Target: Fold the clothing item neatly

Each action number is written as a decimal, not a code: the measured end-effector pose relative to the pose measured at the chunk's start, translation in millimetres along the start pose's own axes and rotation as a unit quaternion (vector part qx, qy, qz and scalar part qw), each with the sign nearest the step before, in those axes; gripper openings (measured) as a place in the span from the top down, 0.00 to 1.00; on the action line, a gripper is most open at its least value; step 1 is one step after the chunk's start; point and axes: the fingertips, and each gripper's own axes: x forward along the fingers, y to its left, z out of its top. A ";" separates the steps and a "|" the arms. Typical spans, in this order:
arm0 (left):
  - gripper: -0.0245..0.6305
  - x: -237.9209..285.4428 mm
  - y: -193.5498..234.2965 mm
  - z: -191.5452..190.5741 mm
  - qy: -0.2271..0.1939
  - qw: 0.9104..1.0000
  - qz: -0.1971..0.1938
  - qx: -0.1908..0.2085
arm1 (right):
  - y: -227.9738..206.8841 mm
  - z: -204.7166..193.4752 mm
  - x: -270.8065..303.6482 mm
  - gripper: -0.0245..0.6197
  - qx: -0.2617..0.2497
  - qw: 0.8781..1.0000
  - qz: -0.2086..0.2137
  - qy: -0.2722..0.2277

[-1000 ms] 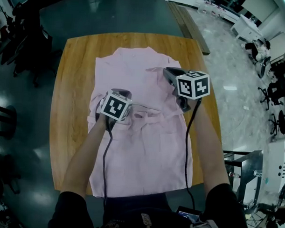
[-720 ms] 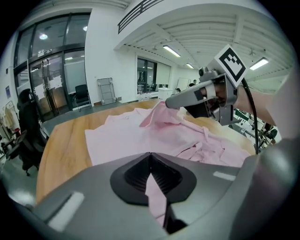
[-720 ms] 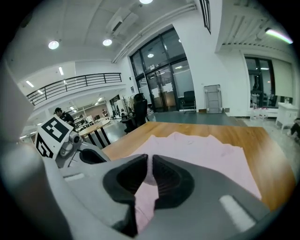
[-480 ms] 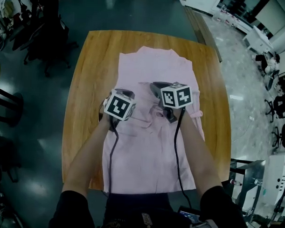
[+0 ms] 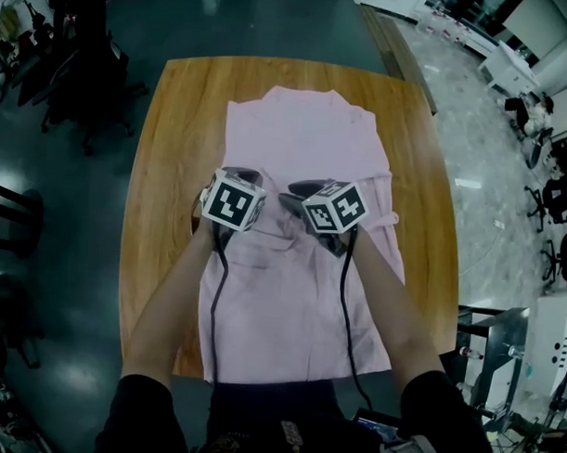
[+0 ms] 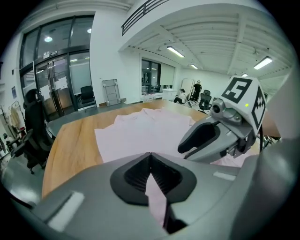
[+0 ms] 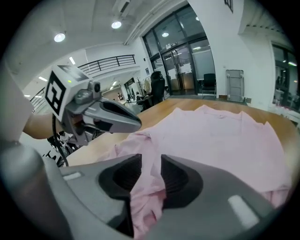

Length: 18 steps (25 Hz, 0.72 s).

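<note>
Jaws of left gripper (image 6: 150,164): pressed together, pinching a thin fold of pink shirt (image 5: 300,138).
Garment: spread on wooden table (image 5: 176,115), mostly ahead of both jaws.
Jaws of right gripper (image 7: 151,176): have just been opening, now apart, bunched cloth loose between them.
Handling: probably light, limp, creases easily; grip edges.

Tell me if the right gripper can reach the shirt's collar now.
Probably: bare shirt lies between the right gripper and the collar. Its jaws, just opening, have a fabric fold between them to drop first.
</note>
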 end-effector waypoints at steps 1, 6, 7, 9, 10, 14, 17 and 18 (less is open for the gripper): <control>0.95 1.4 1.4 7.6 -0.005 1.000 0.010 0.007 | 0.3 1.5 -8.2 0.78 -0.003 1.000 0.005 -0.008; 0.94 30.2 -10.8 25.0 0.003 1.000 0.001 -0.009 | -28.3 -17.0 -48.2 0.78 -0.008 1.000 -0.009 -0.011; 0.91 36.8 -14.5 28.8 0.007 1.000 -0.004 -0.009 | -42.6 -24.9 -57.3 0.78 -0.002 1.000 -0.020 -0.009; 0.82 51.7 -23.6 34.2 0.018 1.000 -0.012 -0.007 | -76.3 -41.5 -76.9 0.78 0.012 0.999 -0.047 -0.006; 0.80 60.3 -27.7 34.8 0.025 1.000 -0.013 -0.004 | -94.4 -49.3 -86.9 0.78 0.019 0.998 -0.063 -0.005; 0.78 93.6 -33.6 24.3 0.063 0.998 0.000 -0.002 | -163.3 -71.3 -125.9 0.78 0.046 0.991 -0.123 -0.006; 0.78 111.4 -24.2 12.7 0.088 0.996 0.025 0.004 | -213.2 -84.8 -146.4 0.78 0.055 0.985 -0.165 0.004; 0.78 115.9 -20.0 9.5 0.094 0.995 0.034 0.008 | -228.2 -91.0 -150.9 0.78 0.058 0.983 -0.174 0.012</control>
